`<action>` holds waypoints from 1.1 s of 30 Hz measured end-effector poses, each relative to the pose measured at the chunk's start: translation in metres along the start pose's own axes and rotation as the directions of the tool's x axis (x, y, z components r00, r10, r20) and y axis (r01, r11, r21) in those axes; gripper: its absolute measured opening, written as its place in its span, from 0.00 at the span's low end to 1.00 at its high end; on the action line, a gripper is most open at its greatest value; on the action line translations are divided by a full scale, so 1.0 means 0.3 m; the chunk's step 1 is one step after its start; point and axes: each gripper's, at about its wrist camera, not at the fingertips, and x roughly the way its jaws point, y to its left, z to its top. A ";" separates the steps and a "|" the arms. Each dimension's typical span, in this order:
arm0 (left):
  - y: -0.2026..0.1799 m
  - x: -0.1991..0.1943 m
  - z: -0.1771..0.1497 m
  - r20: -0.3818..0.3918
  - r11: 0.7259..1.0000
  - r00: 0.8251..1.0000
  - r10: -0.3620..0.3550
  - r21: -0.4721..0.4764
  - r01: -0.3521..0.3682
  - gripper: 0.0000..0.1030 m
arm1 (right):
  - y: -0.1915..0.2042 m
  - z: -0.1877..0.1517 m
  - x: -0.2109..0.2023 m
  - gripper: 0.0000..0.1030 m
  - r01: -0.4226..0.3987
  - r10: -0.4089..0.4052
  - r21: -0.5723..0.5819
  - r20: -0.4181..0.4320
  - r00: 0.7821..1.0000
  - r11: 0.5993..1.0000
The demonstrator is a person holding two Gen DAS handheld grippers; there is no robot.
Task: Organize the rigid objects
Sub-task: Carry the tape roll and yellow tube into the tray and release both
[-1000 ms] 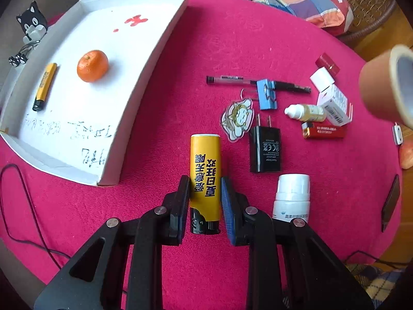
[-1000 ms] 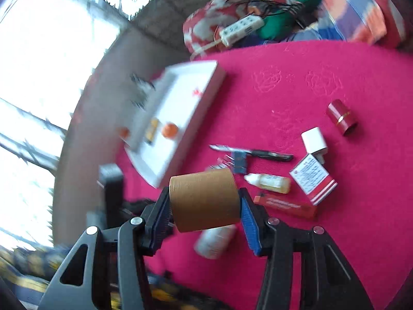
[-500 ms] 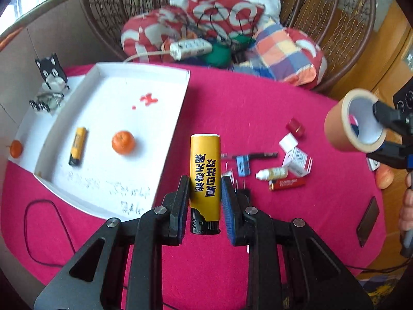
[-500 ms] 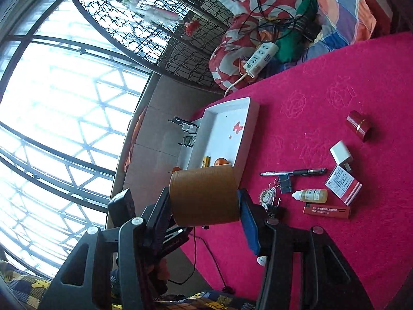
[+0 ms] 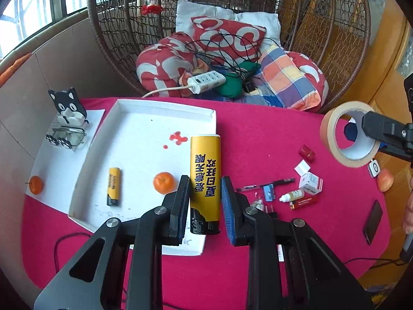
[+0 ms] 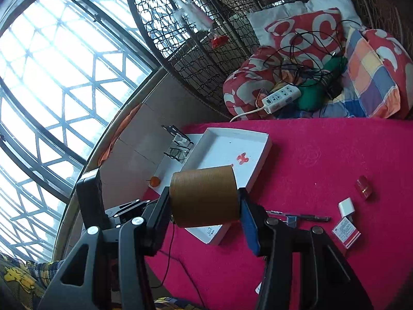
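My left gripper is shut on a yellow tube with a black cap, held in the air above the near right edge of the white tray. In the tray lie a small yellow tube and an orange. My right gripper is shut on a brown tape roll, lifted over the red table with the tray behind it. In the left wrist view the tape roll hangs at the right, high over the table.
On the red cloth at the right lie a pen, a blue clip, a dropper bottle, a red lighter, small boxes, a red cap, a phone and an apple. A wicker chair with cushions stands behind.
Both grippers have risen with their loads, so the table looks smaller and farther. The left view has tilted up to take in the chair. The yellow tube now hangs over the tray's edge.
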 end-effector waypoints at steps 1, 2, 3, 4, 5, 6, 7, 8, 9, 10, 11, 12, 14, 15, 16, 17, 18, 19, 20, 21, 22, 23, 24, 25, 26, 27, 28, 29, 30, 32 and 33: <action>0.015 -0.006 0.003 0.004 1.000 1.000 0.001 0.000 -0.001 0.23 | 0.015 0.000 0.013 0.48 0.001 -0.001 -0.006 -0.003 1.000 1.000; 0.030 -0.011 0.005 0.007 1.000 1.000 0.003 0.000 -0.003 0.23 | 0.030 0.002 0.028 0.48 0.002 -0.002 -0.012 -0.007 1.000 1.000; 0.047 -0.016 0.008 0.010 1.000 1.000 0.004 -0.001 -0.004 0.23 | 0.044 0.004 0.042 0.47 0.004 -0.004 -0.017 -0.007 1.000 1.000; 0.066 -0.020 0.010 0.012 1.000 1.000 0.006 -0.003 -0.006 0.23 | 0.057 0.005 0.050 0.47 0.001 -0.002 -0.021 -0.009 1.000 1.000; 0.081 -0.021 0.012 0.013 1.000 1.000 0.007 -0.004 -0.007 0.23 | 0.070 0.009 0.060 0.47 0.001 -0.001 -0.027 -0.010 1.000 1.000; 0.099 -0.023 0.015 0.012 1.000 1.000 0.009 -0.006 -0.009 0.23 | 0.085 0.012 0.070 0.47 0.003 -0.004 -0.035 -0.011 1.000 0.999; 0.113 -0.022 0.017 0.010 1.000 1.000 0.011 -0.006 -0.011 0.23 | 0.098 0.016 0.083 0.47 0.006 -0.007 -0.043 -0.013 1.000 0.999; 0.131 -0.018 0.021 0.007 1.000 1.000 0.015 -0.006 -0.015 0.23 | 0.112 0.021 0.097 0.47 0.009 -0.010 -0.050 -0.015 1.000 0.999; 0.142 -0.015 0.023 0.003 1.000 1.000 0.019 -0.005 -0.019 0.23 | 0.124 0.026 0.114 0.47 0.015 -0.016 -0.054 -0.019 1.000 0.998; 0.158 -0.008 0.027 -0.001 1.000 1.000 0.027 -0.003 -0.027 0.23 | 0.135 0.030 0.129 0.47 0.019 -0.021 -0.059 -0.022 1.000 0.998; 0.170 -0.002 0.030 -0.004 0.999 0.999 0.033 -0.002 -0.033 0.23 | 0.145 0.035 0.146 0.47 0.024 -0.026 -0.067 -0.027 0.999 0.997; 0.185 0.005 0.037 -0.008 0.999 0.999 0.040 -0.001 -0.040 0.23 | 0.155 0.039 0.164 0.47 0.035 -0.037 -0.076 -0.030 0.999 0.997; 0.214 0.028 0.054 -0.022 0.999 0.998 0.052 0.004 -0.052 0.23 | 0.170 0.047 0.204 0.47 0.059 -0.063 -0.095 -0.043 0.997 0.994; 0.229 0.043 0.063 -0.026 0.998 0.998 0.057 0.009 -0.057 0.23 | 0.174 0.051 0.230 0.47 0.076 -0.082 -0.102 -0.053 0.995 0.992; 0.246 0.066 0.077 -0.032 0.997 0.997 0.069 0.019 -0.068 0.23 | 0.174 0.056 0.258 0.47 0.091 -0.098 -0.106 -0.064 0.993 0.990; 0.258 0.085 0.086 -0.038 0.997 0.996 0.078 0.028 -0.077 0.23 | 0.172 0.060 0.292 0.47 0.108 -0.116 -0.109 -0.076 0.990 0.988; 0.275 0.110 0.097 -0.048 0.996 0.995 0.089 0.034 -0.088 0.23 | 0.168 0.062 0.330 0.47 0.129 -0.139 -0.112 -0.090 0.986 0.985; 0.296 0.144 0.111 -0.062 0.994 0.993 0.101 0.037 -0.099 0.23 | 0.164 0.064 0.370 0.47 0.150 -0.163 -0.116 -0.105 0.981 0.982; 0.308 0.166 0.116 -0.074 0.994 0.991 0.109 0.039 -0.106 0.23 | 0.162 0.066 0.399 0.47 0.163 -0.176 -0.119 -0.115 0.978 0.979; 0.323 0.192 0.124 -0.087 0.992 0.989 0.120 0.044 -0.117 0.23 | 0.160 0.068 0.435 0.47 0.182 -0.198 -0.124 -0.126 0.972 0.975; 0.336 0.219 0.130 -0.099 0.990 0.986 0.132 0.054 -0.127 0.23 | 0.161 0.071 0.464 0.47 0.198 -0.215 -0.129 -0.135 0.967 0.972; 0.346 0.241 0.134 -0.110 0.989 0.984 0.141 0.064 -0.134 0.23 | 0.163 0.076 0.493 0.47 0.214 -0.232 -0.135 -0.141 0.962 0.968; 0.358 0.266 0.137 -0.123 0.988 0.982 0.146 0.072 -0.138 0.23 | 0.166 0.081 0.519 0.47 0.233 -0.253 -0.140 -0.146 0.956 0.962; 0.367 0.285 0.137 -0.136 0.988 0.980 0.144 0.075 -0.134 0.23 | 0.165 0.085 0.544 0.47 0.249 -0.269 -0.143 -0.151 0.951 0.958; 0.377 0.306 0.138 -0.151 0.989 0.979 0.140 0.076 -0.130 0.23 | 0.169 0.090 0.563 0.47 0.260 -0.281 -0.145 -0.153 0.947 0.955; 0.383 0.320 0.139 -0.159 0.989 0.978 0.138 0.079 -0.127 0.23 | 0.172 0.095 0.585 0.47 0.279 -0.301 -0.150 -0.154 0.941 0.949; 0.387 0.336 0.139 -0.169 0.988 0.976 0.138 0.088 -0.125 0.23 | 0.169 0.097 0.604 0.47 0.297 -0.320 -0.154 -0.155 0.935 0.942; 0.389 0.349 0.141 -0.175 0.987 0.975 0.140 0.098 -0.124 0.23 | 0.165 0.099 0.621 0.47 0.312 -0.335 -0.153 -0.156 0.929 0.937; 0.392 0.361 0.142 -0.182 0.987 0.973 0.139 0.106 -0.121 0.23 | 0.165 0.101 0.636 0.47 0.325 -0.347 -0.151 -0.156 0.925 0.934; 0.405 0.386 0.144 -0.207 0.990 0.970 0.123 0.099 -0.105 0.23 | 0.160 0.100 0.668 0.47 0.347 -0.369 -0.148 -0.160 0.916 0.926; 0.416 0.400 0.146 -0.230 0.993 0.968 0.104 0.083 -0.087 0.23 | 0.155 0.098 0.685 0.47 0.358 -0.379 -0.145 -0.165 0.911 0.922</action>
